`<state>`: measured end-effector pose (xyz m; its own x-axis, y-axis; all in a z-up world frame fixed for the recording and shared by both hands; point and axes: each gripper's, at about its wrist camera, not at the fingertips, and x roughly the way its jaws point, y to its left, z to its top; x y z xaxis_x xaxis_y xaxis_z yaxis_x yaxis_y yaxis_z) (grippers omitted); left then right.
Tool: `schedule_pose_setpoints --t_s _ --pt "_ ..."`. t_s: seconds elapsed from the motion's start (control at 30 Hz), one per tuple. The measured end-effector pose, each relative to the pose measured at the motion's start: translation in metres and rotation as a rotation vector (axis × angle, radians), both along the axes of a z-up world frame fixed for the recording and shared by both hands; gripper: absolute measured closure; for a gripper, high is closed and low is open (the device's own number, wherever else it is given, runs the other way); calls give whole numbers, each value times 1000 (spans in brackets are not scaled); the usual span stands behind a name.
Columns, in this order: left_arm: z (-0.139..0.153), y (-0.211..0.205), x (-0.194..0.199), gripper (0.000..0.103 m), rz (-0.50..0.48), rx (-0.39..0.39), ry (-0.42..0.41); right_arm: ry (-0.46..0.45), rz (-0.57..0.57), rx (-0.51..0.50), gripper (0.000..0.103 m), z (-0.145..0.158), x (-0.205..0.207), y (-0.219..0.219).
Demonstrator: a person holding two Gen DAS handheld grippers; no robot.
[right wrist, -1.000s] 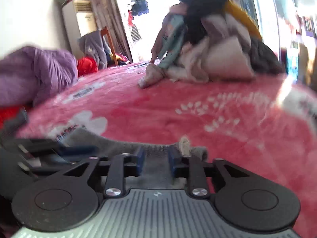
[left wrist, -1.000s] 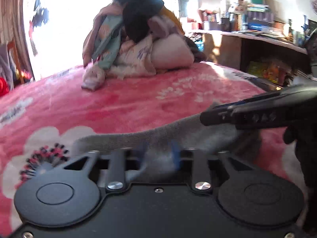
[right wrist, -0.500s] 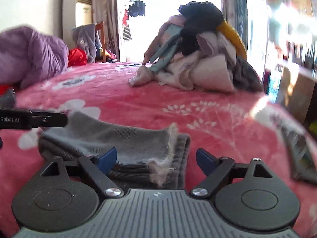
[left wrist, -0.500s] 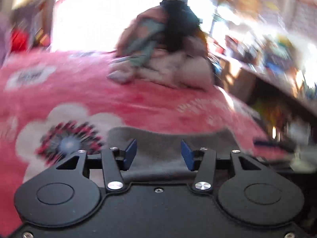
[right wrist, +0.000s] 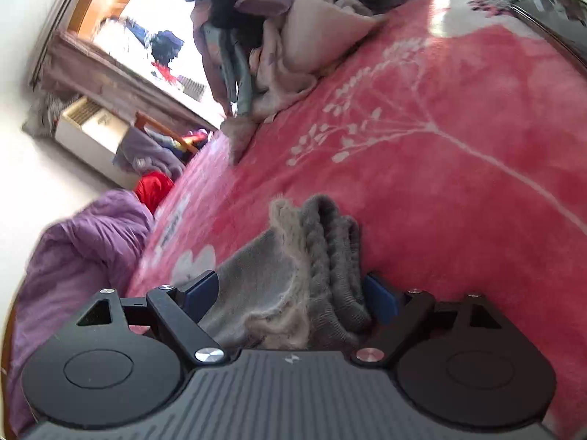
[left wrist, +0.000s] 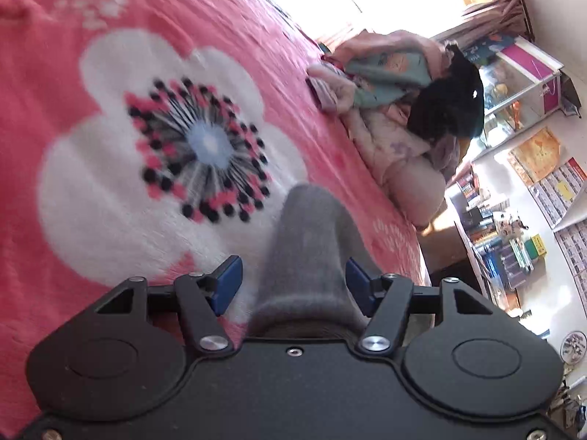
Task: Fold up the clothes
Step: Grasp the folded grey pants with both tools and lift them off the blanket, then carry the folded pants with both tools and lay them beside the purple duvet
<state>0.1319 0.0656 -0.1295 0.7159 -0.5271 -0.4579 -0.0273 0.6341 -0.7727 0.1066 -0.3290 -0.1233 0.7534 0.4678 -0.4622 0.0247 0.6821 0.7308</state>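
Observation:
A folded grey knit garment [left wrist: 304, 256] lies on the pink flowered blanket [left wrist: 110, 190]. My left gripper [left wrist: 292, 283] is open and straddles one end of it; the right blue pad touches the cloth, and a small gap shows at the left pad. In the right wrist view the garment's other end [right wrist: 293, 278] shows stacked ribbed layers and a frayed pale edge. My right gripper [right wrist: 290, 295] is open wide, with the fold filling the space between its pads. Both views are rolled to the side.
A heap of unfolded clothes [left wrist: 403, 110] sits farther along the bed, also seen as a clothes heap [right wrist: 279, 36]. A purple quilt [right wrist: 84, 253] lies at the bed's edge. Shelves and a desk with books [left wrist: 506, 242] stand beside the bed.
A second ago both grippers were shut on the grey garment; both then opened. Since half a second ago both have rolled sideways and sit close over the folded garment's two ends.

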Motion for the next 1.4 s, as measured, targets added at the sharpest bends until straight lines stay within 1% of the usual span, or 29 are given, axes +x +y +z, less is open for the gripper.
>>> schedule_pose_setpoints --t_s 0.07,0.13,0.17,0.23,0.33,0.43,0.57,0.67,0.83,0.9,1.0,1.07,1.17,1.23,1.33,1.4 --pt "-2 -8 0 42 -18 9 -4 4 14 -58 24 0 2 7" --pt "-3 -13 -3 44 -16 39 -21 14 17 -107 38 -2 3 10" --pt "-4 -12 -4 46 -8 32 -22 12 17 -118 39 -2 3 11" --pt "-5 -11 -8 57 9 7 -20 2 14 -124 45 -1 -1 11" --pt "0 -4 -10 65 26 -37 -27 -18 4 -73 49 3 -2 10" --pt "7 3 -12 68 41 -81 -34 -59 19 -54 50 20 0 17" --pt "25 36 -18 68 112 -153 -91 -103 51 -33 51 48 12 42" --pt "40 73 -25 68 181 -200 -150 -146 102 -14 51 71 27 72" --pt "58 151 -48 68 331 -261 -252 -178 240 23 51 102 68 148" --pt "62 181 -58 68 390 -264 -286 -189 303 31 51 112 84 184" --pt "58 222 -68 68 488 -277 -319 -210 403 36 51 127 109 245" --pt "54 250 -74 68 553 -287 -340 -209 462 46 51 134 125 287" --pt "49 291 -84 68 652 -300 -372 -209 539 53 52 141 148 345" --pt "46 319 -90 68 718 -309 -393 -217 592 37 52 144 160 383" --pt "48 357 -96 68 789 -289 -415 -231 671 24 52 149 179 439" --pt "49 377 -98 68 837 -253 -439 -234 716 30 52 148 189 473"
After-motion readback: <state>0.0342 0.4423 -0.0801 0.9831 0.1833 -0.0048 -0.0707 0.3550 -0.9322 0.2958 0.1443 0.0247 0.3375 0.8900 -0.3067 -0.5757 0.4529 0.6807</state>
